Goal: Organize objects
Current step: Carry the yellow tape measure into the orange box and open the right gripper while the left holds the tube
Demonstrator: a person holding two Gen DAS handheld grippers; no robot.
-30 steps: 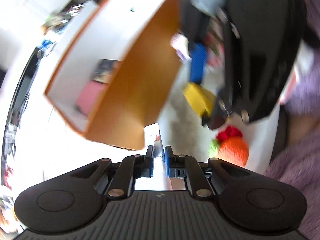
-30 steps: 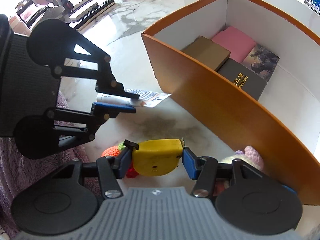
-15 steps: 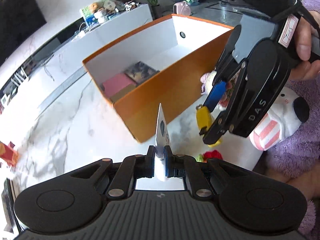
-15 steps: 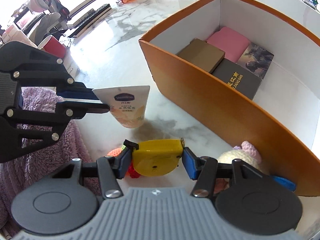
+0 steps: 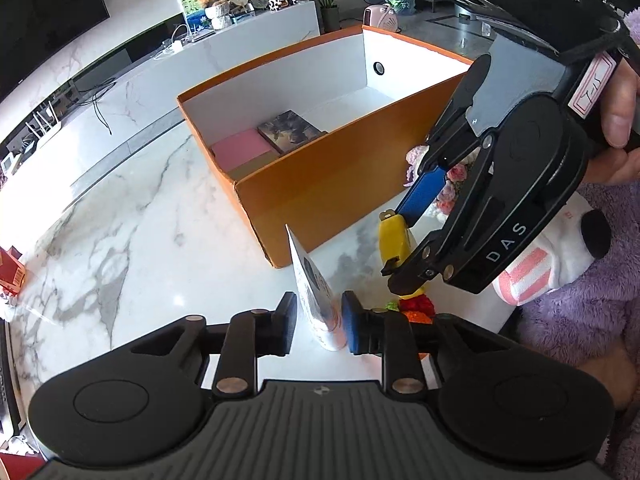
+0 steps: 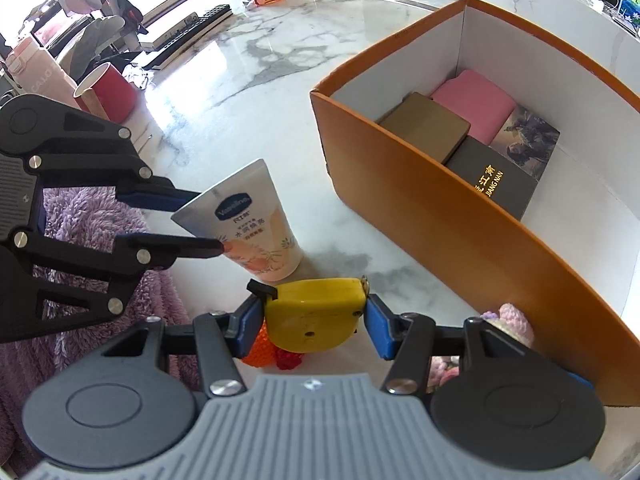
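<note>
Stood upright now, tube (image 6: 256,232) – orange box (image 6: 460,216) holds books (image 6: 496,180).

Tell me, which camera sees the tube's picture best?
The right wrist view: it faces the tube flat on, so the logo and the printed front show. The left wrist view catches the tube edge-on between the left gripper's pads, so the picture looks squashed.

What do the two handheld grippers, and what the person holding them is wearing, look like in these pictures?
Both the left gripper and the right gripper have black scissor-like linkages with silver pivot screws, round black discs either side, a ribbed grey body and blue finger pads. Seen from the left wrist view, the right one carries white "DAS" lettering and a pink-edged label. The sleeve is fluffy purple fleece.
</note>
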